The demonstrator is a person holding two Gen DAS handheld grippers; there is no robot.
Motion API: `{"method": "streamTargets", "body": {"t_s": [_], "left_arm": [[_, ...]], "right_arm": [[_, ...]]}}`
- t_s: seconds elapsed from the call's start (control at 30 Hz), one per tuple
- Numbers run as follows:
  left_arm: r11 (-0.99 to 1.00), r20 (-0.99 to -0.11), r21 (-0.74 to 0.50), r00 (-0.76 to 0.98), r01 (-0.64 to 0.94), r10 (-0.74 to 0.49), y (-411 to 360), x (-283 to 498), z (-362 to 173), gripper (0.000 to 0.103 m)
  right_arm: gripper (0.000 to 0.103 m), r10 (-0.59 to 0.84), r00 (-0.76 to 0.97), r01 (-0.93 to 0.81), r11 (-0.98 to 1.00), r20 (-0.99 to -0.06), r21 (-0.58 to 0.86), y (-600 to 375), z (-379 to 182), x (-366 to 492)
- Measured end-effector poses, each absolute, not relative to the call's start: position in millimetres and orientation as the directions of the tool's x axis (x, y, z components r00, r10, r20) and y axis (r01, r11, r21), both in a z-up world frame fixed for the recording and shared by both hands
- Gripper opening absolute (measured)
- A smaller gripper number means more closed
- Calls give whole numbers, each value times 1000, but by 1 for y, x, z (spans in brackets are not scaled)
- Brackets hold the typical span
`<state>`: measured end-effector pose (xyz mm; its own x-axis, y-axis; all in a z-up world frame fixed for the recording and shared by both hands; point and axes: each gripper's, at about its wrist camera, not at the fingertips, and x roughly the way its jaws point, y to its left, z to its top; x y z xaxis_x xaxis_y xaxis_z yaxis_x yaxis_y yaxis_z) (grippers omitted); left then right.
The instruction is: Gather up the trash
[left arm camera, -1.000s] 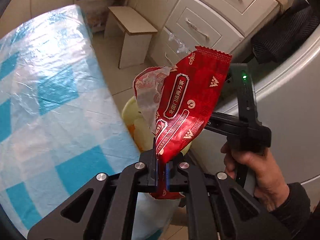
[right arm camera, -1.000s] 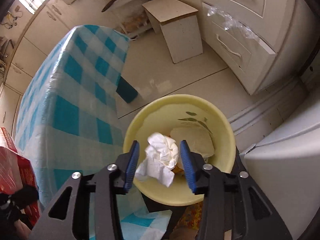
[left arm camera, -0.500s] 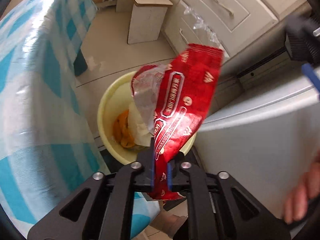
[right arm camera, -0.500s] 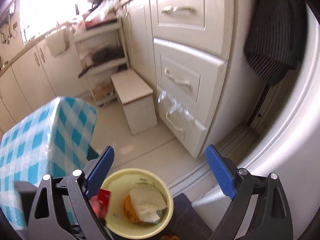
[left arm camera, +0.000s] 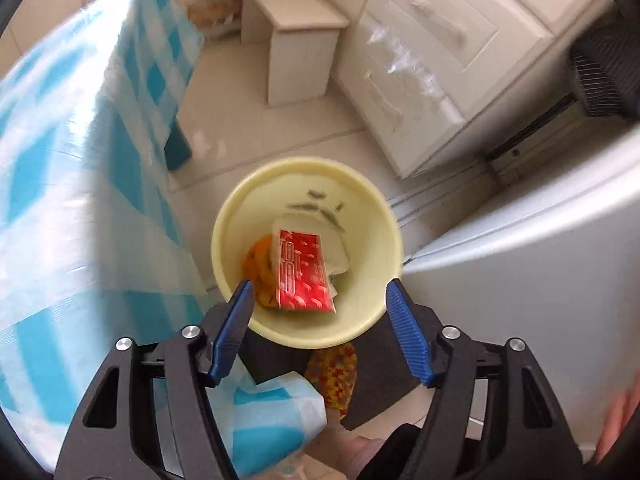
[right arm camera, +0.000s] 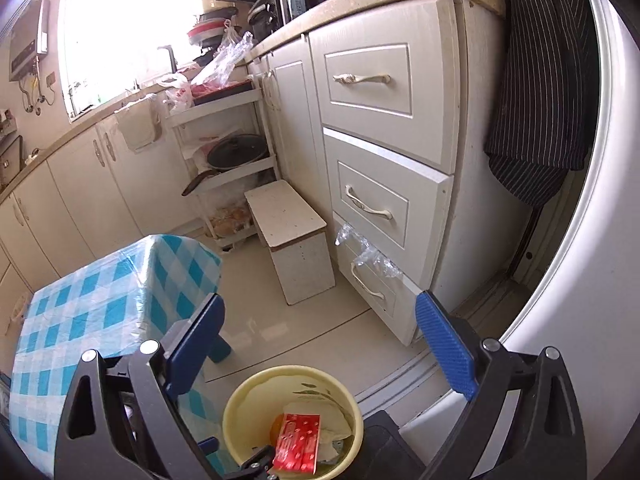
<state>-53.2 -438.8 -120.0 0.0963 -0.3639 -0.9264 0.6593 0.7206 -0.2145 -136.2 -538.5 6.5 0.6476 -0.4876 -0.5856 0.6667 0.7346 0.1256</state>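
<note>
A yellow bin (left arm camera: 360,312) stands on the floor beside the table. A red snack wrapper (left arm camera: 302,270) lies inside it on white tissue and orange peel. My left gripper (left arm camera: 318,316) hangs open and empty directly above the bin's near rim. In the right wrist view the bin (right arm camera: 236,412) is at the bottom with the wrapper (right arm camera: 298,442) in it. My right gripper (right arm camera: 320,340) is open and empty, raised higher and facing the cabinets.
A table with a blue checked cloth (left arm camera: 72,200) is on the left. A small white stool (right arm camera: 292,232), drawer cabinets (right arm camera: 384,184) and a white appliance (left arm camera: 540,280) surround the bin. A dark mat (left arm camera: 384,376) lies under the bin.
My left gripper opened and the red wrapper dropped into the bin. My right gripper let go of the white tissue earlier, then lifted and tilted up towards the cabinets.
</note>
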Motion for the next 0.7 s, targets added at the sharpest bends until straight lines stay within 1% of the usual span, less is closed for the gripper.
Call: {"method": "streamTargets", "body": {"t_s": [0.07,0.13,0.2,0.3,0.43,0.57,0.7], "left_arm": [[742,-917,-126,207,658,-340,-418,-63,-97,76],[745,-901,-94,261,660,-345,-395,-71,-78,78],[757,-893,-67,300,650,-337,-369,-78,-63,78],[788,-871,-12,381,615,-311,-326,-88,-38,82],[813,-840,8,444,583,-310,-278,-102,-3,87],[812,-801,53,511,582,-313,-242,-131,30,95],[810,-761,79,560,581,-328,-212,-163,55,95]], "right_arm": [[94,-471,668,641,758,-576,124,-526,13,-137],[95,-448,692,609,784,-566,123,-512,20,-139],[96,-464,691,603,793,-555,89,-497,28,-144],[96,-478,686,601,797,-549,57,-469,36,-157],[96,-464,681,602,795,-567,72,-435,48,-183],[96,-447,696,595,797,-562,102,-404,64,-219],[96,-448,696,599,794,-562,109,-373,80,-255]]}}
